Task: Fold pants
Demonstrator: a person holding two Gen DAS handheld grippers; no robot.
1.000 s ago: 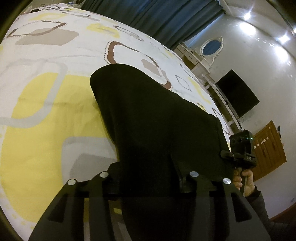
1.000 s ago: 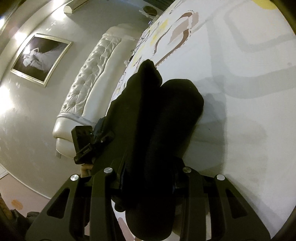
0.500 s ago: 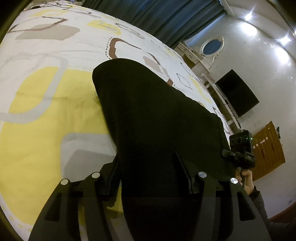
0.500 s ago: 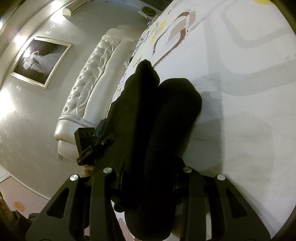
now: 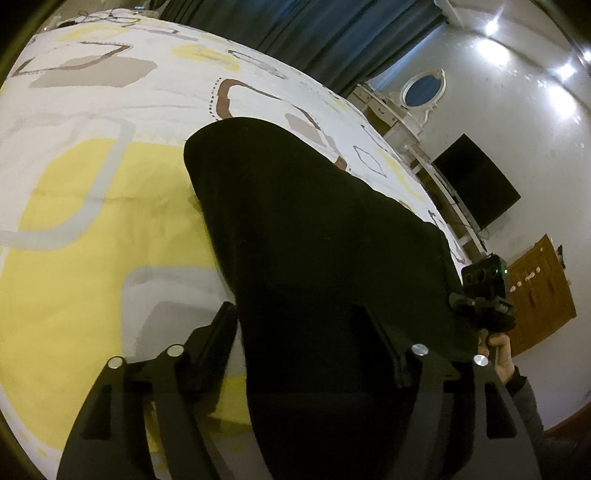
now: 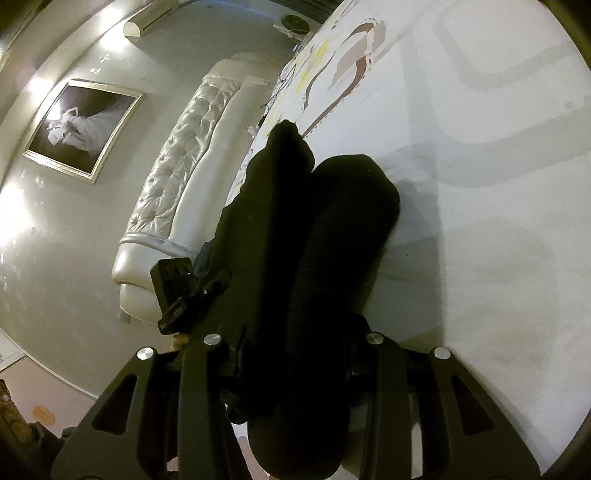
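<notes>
The black pants point(image 5: 314, 240) lie stretched over the patterned bedspread point(image 5: 92, 221), held up at the near edge between both grippers. My left gripper point(image 5: 299, 332) has its fingers spread wide, with the cloth draped between them. My right gripper point(image 6: 291, 336) is shut on a bunched edge of the pants point(image 6: 332, 240), which fall in thick folds onto the white bedspread point(image 6: 480, 184). The right gripper also shows in the left wrist view point(image 5: 484, 295), at the pants' far corner. The left gripper's body shows in the right wrist view point(image 6: 177, 288).
A tufted white headboard point(image 6: 184, 177) and a framed picture point(image 6: 85, 129) are to the left. Dark curtains point(image 5: 314, 33), a mirror point(image 5: 423, 88), a black television point(image 5: 476, 184) and a wooden door point(image 5: 539, 291) stand beyond the bed.
The left gripper's fingers have spread apart over the last second. Both grippers have drifted slightly over the bed with the pants. The right gripper's hold is unchanged.
</notes>
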